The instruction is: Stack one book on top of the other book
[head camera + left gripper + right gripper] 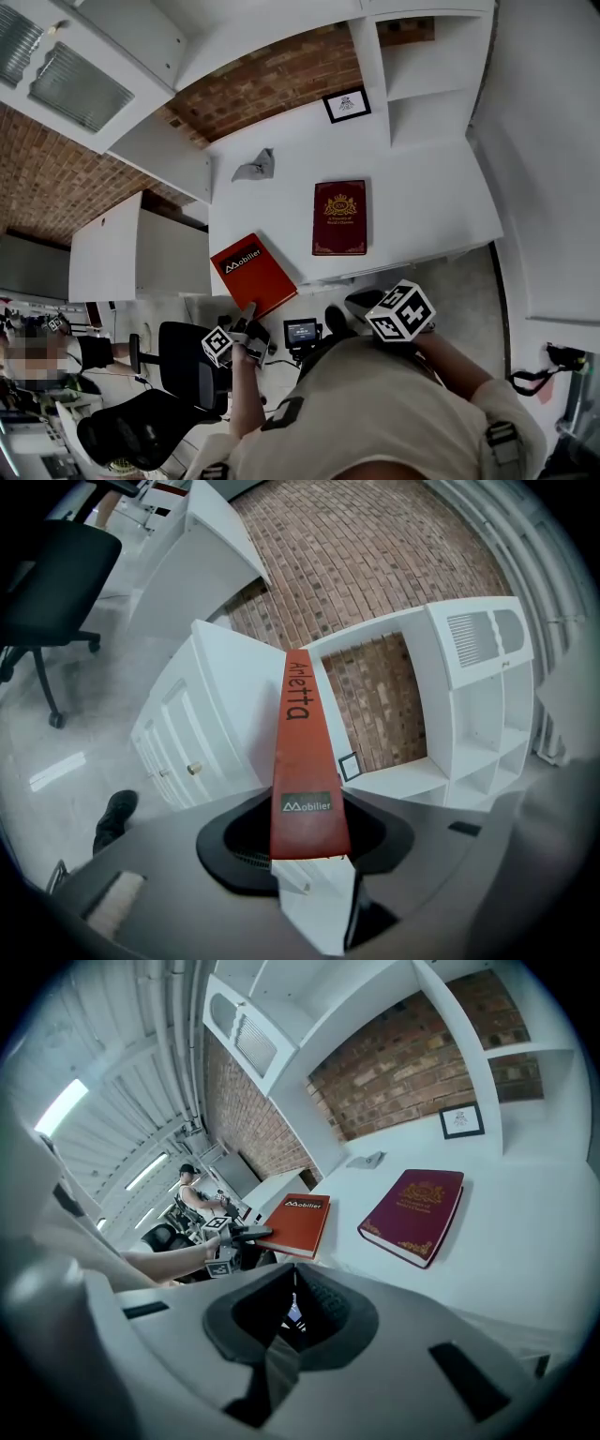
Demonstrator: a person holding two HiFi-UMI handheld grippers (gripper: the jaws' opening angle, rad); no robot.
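Note:
A red book (251, 272) marked "Mobilier" juts over the near left edge of the white desk (422, 206). My left gripper (249, 311) is shut on its near corner. In the left gripper view the red book (302, 761) runs edge-on between the jaws of the left gripper (309, 855). A maroon book (339, 217) with a gold crest lies flat in the middle of the desk, to the right of the red one. My right gripper (361, 302) hangs below the desk's front edge, apart from both books. Seen in its own view, the right gripper (293, 1307) is shut and holds nothing, with the red book (298, 1222), the maroon book (417, 1204) and the left gripper (246, 1233) ahead of it.
A crumpled grey cloth (255, 167) and a small framed picture (346, 104) sit at the back of the desk, under white shelves. A white cabinet (141, 248) stands left of the desk. A black office chair (187, 361) and a person (56, 361) are further left.

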